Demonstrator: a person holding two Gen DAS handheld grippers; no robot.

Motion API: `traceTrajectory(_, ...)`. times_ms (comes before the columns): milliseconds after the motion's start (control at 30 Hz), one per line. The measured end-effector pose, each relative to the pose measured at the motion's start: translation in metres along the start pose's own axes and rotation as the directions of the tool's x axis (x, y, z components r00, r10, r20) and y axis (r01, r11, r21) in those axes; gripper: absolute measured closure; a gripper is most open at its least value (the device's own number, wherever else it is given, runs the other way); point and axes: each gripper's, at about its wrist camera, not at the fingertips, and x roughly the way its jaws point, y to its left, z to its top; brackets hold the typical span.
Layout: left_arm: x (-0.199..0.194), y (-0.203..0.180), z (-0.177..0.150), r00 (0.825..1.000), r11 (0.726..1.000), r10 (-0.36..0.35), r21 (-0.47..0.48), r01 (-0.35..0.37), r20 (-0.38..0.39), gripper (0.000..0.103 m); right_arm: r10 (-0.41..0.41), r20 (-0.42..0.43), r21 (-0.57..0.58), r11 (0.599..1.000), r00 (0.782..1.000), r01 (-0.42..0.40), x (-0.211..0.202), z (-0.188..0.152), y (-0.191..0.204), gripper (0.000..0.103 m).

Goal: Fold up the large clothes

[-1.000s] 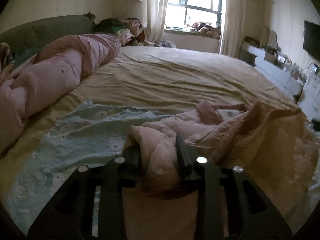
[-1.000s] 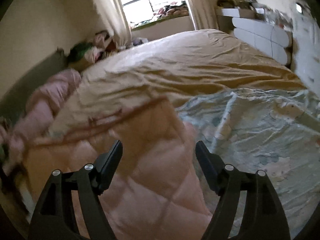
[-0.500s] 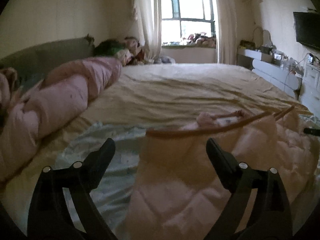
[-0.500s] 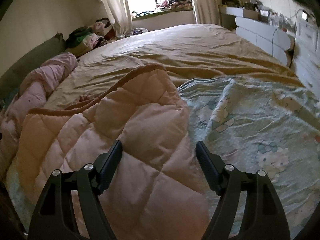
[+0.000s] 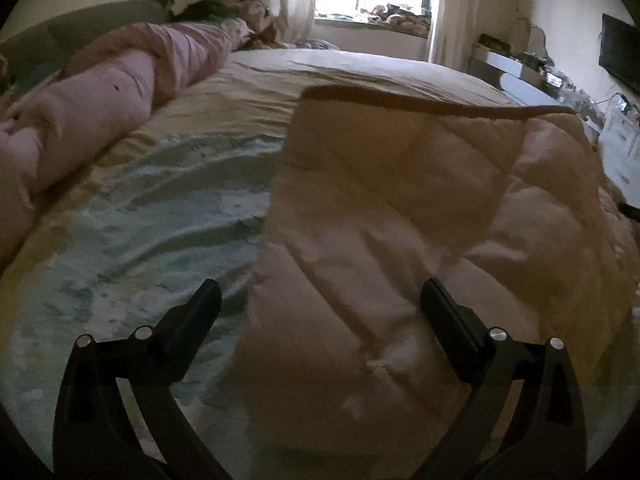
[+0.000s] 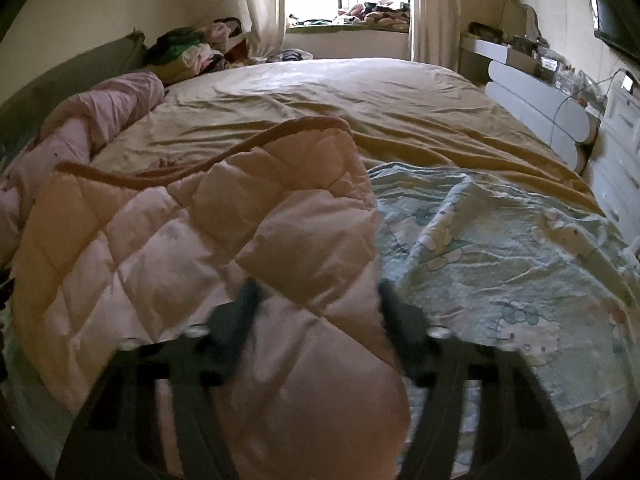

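Note:
A pink quilted garment with a brown trim (image 5: pixel 400 200) lies doubled over on the bed, on top of a light-blue cartoon-print sheet (image 5: pixel 140 240). My left gripper (image 5: pixel 320 286) hovers low over its near left edge. Its jaws are opening wide and grip nothing. In the right wrist view the same pink quilted garment (image 6: pixel 160 260) fills the left half and the blue sheet (image 6: pixel 500 260) the right. My right gripper (image 6: pixel 318 292) straddles the garment's near right corner. Its blurred jaws are closing with padded cloth between them, still wide apart.
A rolled pink duvet (image 5: pixel 100 100) runs along the bed's left side by the green headboard (image 6: pixel 80 68). The tan bedsheet (image 6: pixel 340 100) stretches to the window. A heap of clothes (image 6: pixel 188 48) sits at the far left corner. White furniture (image 6: pixel 540 100) lines the right wall.
My left gripper let go of the bunched garment edge, opened wide and sank. The garment now lies spread and doubled. My right gripper dropped onto the corner and its fingers blurred.

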Motion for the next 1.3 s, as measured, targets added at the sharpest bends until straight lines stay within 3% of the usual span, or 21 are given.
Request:
traceTrajectory(67,0.004,-0.003,-0.002,1.0,1.0,-0.014,-0.002,0.014,-0.013,0.062,0.017,0.016,0.0,1.0,1.0,-0.017,0.0,-0.001,0.003,0.077)
traceTrajectory(100,0.005,-0.006,-0.002,0.999,0.999,0.032,0.017,-0.032,-0.009,0.07,0.016,0.026,-0.005,1.0,1.0,-0.016,-0.002,-0.002,0.005,0.083)
traceTrajectory(133,0.004,-0.009,-0.001,0.999,0.999,0.037,0.034,-0.036,-0.007,0.082,0.012,0.04,-0.013,1.0,0.999,-0.011,-0.005,-0.001,0.008,0.084)
traceTrajectory(167,0.002,-0.012,0.0,0.999,0.998,0.033,0.045,-0.033,-0.002,0.088,0.009,0.057,-0.018,1.0,0.998,-0.008,-0.009,-0.001,0.01,0.086)
traceTrajectory(267,-0.013,-0.022,0.009,0.994,0.991,0.081,0.104,-0.087,0.067,0.091,0.009,0.129,0.007,1.0,0.992,-0.01,-0.029,0.011,0.009,0.088)
traceTrajectory(533,-0.036,-0.031,0.063,0.982,0.989,0.085,0.101,-0.104,0.171,0.092,-0.023,0.258,0.035,0.999,0.966,0.014,-0.046,0.055,0.013,0.09)
traceTrajectory(900,-0.003,-0.031,0.087,0.981,0.988,0.129,0.061,-0.139,0.146,0.092,-0.094,0.172,0.141,0.988,0.981,0.07,0.016,0.081,-0.006,0.09)
traceTrajectory(1300,0.035,-0.028,0.089,0.982,0.986,0.167,0.013,-0.169,0.085,0.091,-0.193,0.071,0.182,0.967,0.979,0.177,0.075,0.074,-0.017,0.091)
